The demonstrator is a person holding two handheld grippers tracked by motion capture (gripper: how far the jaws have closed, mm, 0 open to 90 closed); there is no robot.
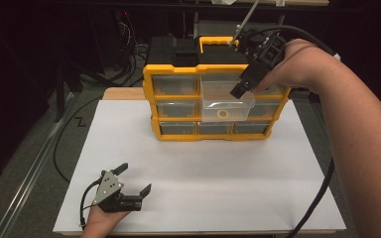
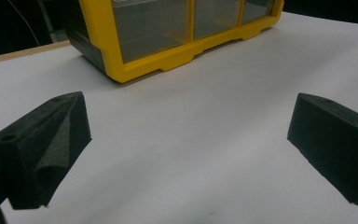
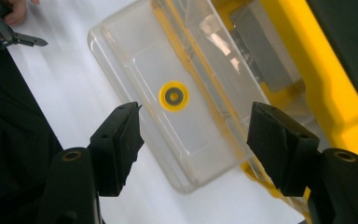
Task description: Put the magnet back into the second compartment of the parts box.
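White paper covers the surface (image 1: pixel 203 188), and nearest the person the left gripper (image 1: pixel 135 179) rests on it with jaws wide and nothing between them. Farther off stands the yellow-framed organizer (image 1: pixel 151 99), a bin cabinet of clear drawers. The middle drawer (image 1: pixel 228 106) is pulled out toward the person, and a yellow ring (image 1: pixel 222 114) lies flat on its floor, near the front wall. The other drawers sit closed; their contents cannot be told. The right gripper (image 1: pixel 242 89) hangs just above the open drawer, jaws partly open and holding nothing; in the right gripper view the ring (image 3: pixel 174 96) lies below and between them.

Likely fault: the drawer projects far from its slot, so a downward knock from the right gripper could tip it out and spill the ring. Pushing it in askew could jam it against the frame.
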